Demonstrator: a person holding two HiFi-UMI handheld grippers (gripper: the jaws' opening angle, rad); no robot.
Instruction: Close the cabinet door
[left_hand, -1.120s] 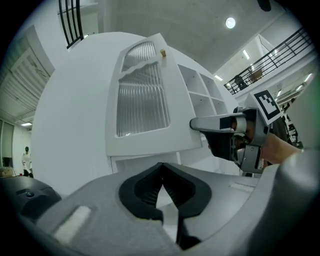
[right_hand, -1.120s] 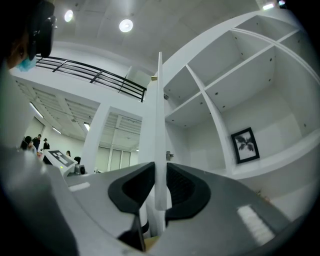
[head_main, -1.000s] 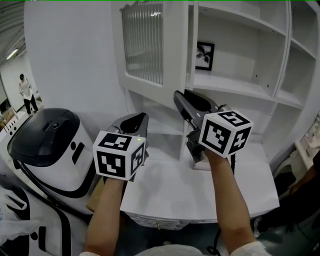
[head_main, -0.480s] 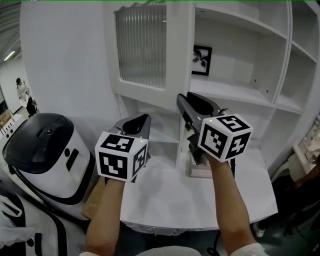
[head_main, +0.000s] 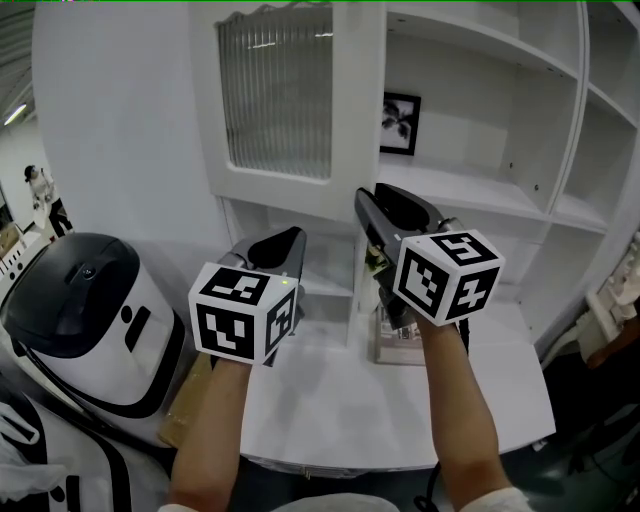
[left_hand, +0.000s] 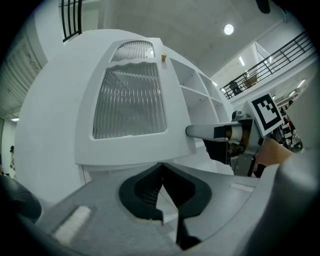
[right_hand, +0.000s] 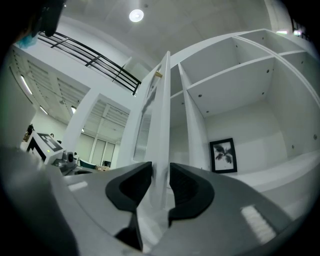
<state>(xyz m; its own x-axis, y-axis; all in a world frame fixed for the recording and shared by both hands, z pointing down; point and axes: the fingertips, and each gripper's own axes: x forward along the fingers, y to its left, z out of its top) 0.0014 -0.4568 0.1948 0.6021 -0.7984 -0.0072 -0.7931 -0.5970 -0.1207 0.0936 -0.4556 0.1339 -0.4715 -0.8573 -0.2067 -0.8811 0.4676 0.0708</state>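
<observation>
The white cabinet door (head_main: 290, 100) with its ribbed glass pane stands nearly flat against the cabinet front. Its right edge (right_hand: 161, 125) runs upright between the jaws of my right gripper (right_hand: 160, 172). Those jaws are opening, and the pads sit close on either side of the edge without clearly pressing it. From the head view the right gripper (head_main: 362, 197) reaches up at the door's lower right corner. My left gripper (head_main: 290, 237) is shut and empty, just below the door's bottom rail (left_hand: 130, 150). The right gripper (left_hand: 192, 131) shows at that view's right.
A framed picture (head_main: 400, 123) hangs at the back of the open shelves (head_main: 480, 180) to the right of the door. A white tabletop (head_main: 330, 400) lies below, with a flat booklet (head_main: 400, 347) on it. A white machine with a black top (head_main: 90, 310) stands at the left.
The door has swung toward the cabinet and shows its full face. Both grippers moved along with it, the right one at the door's edge.
</observation>
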